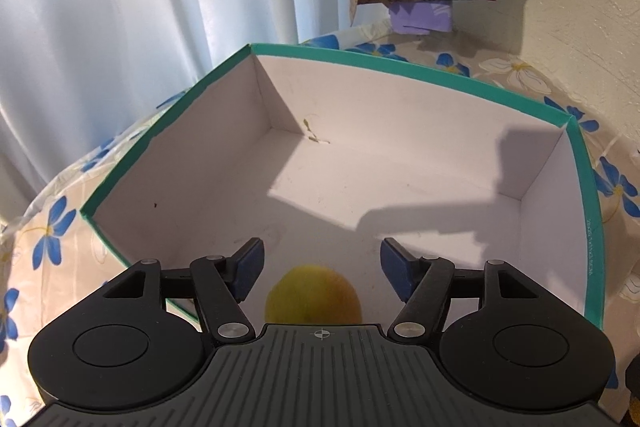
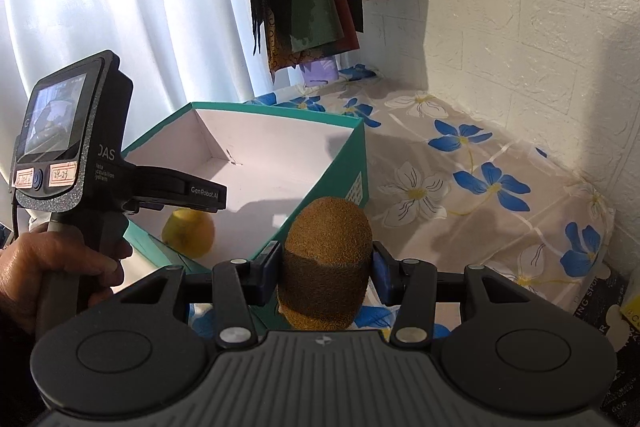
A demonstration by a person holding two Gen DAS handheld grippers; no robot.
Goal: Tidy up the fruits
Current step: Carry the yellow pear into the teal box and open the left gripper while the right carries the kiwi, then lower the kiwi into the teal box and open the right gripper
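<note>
Now, here is how things lie.
Left gripper [image 1: 322, 269]: jaws wide apart, nothing pinched, over the near side of the box [image 1: 420, 75].
Yellow fruit [image 1: 314, 295]: on the box floor by its near wall, under the jaws.
Right gripper [image 2: 325, 269]: squeezing a brown kiwi [image 2: 326, 255], just outside the box's near right corner.

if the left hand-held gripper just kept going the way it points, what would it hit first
Probably the white floor of the teal box, just beyond the yellow fruit. The left hand-held gripper is open and tilted down into the box; the fruit lies below its fingers, though depth is unclear.
</note>
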